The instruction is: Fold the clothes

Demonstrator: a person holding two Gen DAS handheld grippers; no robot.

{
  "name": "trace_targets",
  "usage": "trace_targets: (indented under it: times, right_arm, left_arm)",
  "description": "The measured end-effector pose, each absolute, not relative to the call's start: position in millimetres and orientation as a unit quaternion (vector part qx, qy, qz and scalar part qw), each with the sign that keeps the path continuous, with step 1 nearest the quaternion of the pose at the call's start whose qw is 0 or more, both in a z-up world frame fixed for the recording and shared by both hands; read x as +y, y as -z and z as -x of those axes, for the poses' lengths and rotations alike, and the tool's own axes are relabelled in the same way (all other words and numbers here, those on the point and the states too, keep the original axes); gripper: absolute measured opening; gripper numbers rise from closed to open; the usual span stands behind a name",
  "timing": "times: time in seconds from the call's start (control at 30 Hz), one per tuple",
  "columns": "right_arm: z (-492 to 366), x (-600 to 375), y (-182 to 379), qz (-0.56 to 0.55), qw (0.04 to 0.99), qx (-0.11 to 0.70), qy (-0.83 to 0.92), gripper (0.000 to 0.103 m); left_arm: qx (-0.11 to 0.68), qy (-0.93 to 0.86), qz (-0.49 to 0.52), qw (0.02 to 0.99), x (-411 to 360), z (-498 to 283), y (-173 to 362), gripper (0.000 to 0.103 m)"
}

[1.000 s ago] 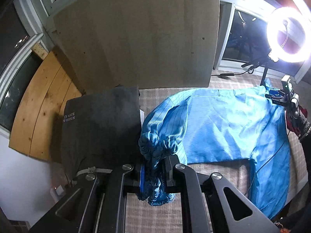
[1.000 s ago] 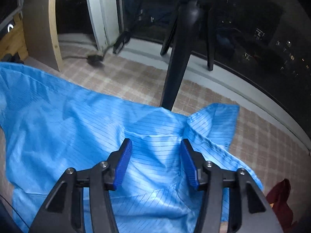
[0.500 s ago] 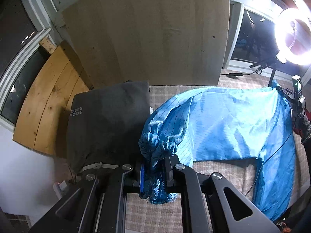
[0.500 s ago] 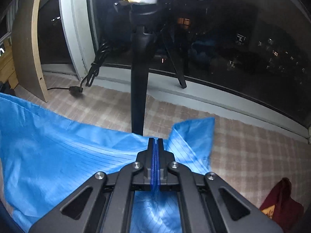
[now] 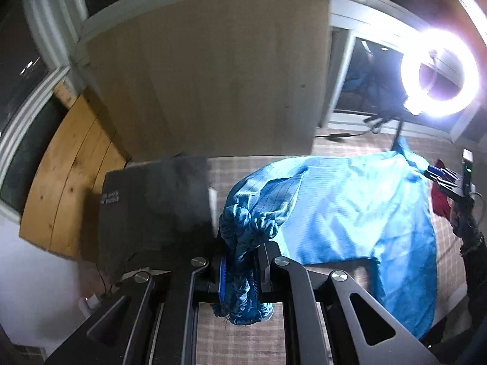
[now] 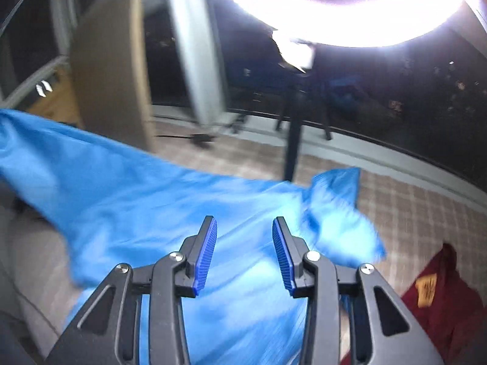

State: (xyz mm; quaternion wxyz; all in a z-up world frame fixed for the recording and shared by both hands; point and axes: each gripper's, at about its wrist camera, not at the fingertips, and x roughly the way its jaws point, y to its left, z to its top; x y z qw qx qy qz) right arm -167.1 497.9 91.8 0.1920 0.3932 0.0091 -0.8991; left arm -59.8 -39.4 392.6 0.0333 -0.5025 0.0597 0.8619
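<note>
Clearly you are only at the start of this fold: the blue garment (image 5: 350,213) lies mostly spread over the checked worktop (image 5: 243,343), filling the middle and right of the left wrist view, with no neat crease or stacked layer to be seen. Your left gripper (image 5: 240,270) is clamped narrow on the gathered cuff (image 5: 243,231) of one sleeve at the lower centre of that frame, the bunched elastic squeezed between the pads and spilling out below them. Your right gripper (image 6: 244,255) shows low in the centre of the right wrist view with its jaws opening; nothing sits between the blue pads (image 6: 207,255), and the cloth lies beneath and beyond them, not pinched. In the same view the collar (image 6: 338,188) stands up a little at centre right, near the stand of the ring light (image 6: 350,6). To the left in the left wrist view a dark grey garment (image 5: 155,200) lies flat and squared, which I judge to be a piece already folded, though that is a guess from its shape alone. A dark red garment (image 6: 438,301) waits at the lower right of the right wrist view, apparently untouched. So what remains, as I read it, is bringing both sleeves in, folding the blue body, then dealing with the red one.
</note>
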Motion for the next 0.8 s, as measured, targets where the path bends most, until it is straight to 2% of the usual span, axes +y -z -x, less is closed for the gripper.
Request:
trace_targets:
  times: [0.17, 0.33, 0.53, 0.63, 0.8]
  right_arm:
    - [92, 521, -131, -0.371, 0.202, -0.048, 0.905, 0.038]
    - [31, 546, -139, -0.360, 0.162, -0.062, 0.917, 0.038]
    - [-39, 599, -129, -0.356, 0.095, -0.131, 0.920, 0.038]
    - [-67, 622, -117, -0.356, 0.067, -0.156, 0.919, 0.038]
    - [-95, 634, -101, -0.365, 0.045, -0.163, 0.916, 0.038]
  left_arm:
    - [0.077, -0.860, 0.489, 0.125, 41, 59, -418, 0.011]
    - [0.133, -0.837, 0.470, 0.248, 181, 56, -427, 0.011]
    - [0.167, -0.795, 0.423, 0.402, 366, 35, -448, 0.011]
    - [0.169, -0.781, 0.398, 0.450, 441, 30, -463, 0.011]
    - [0.160, -0.765, 0.394, 0.483, 496, 40, -454, 0.011]
